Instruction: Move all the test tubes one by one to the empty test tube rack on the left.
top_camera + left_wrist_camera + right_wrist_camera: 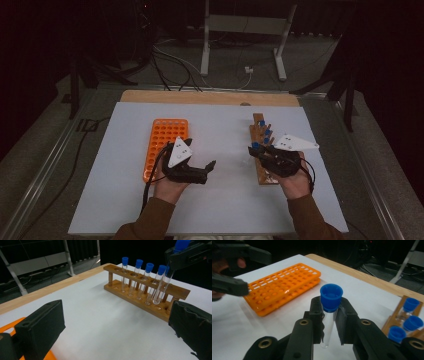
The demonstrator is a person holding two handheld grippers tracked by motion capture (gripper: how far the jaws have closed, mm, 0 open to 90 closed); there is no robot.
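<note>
A wooden test-tube rack stands at the right of the white board and holds several blue-capped glass tubes. My right gripper is shut on one more blue-capped tube, held upright just above the rack's near end. An orange plastic rack with many empty holes lies at the left. Beside its near right corner is my left gripper, its jaws wide apart with nothing between them, pointing across at the wooden rack.
Both racks rest on a white board over a wooden tabletop. About a hand's width of bare board lies between them. Beyond the table are cables and a metal stand's legs on the floor.
</note>
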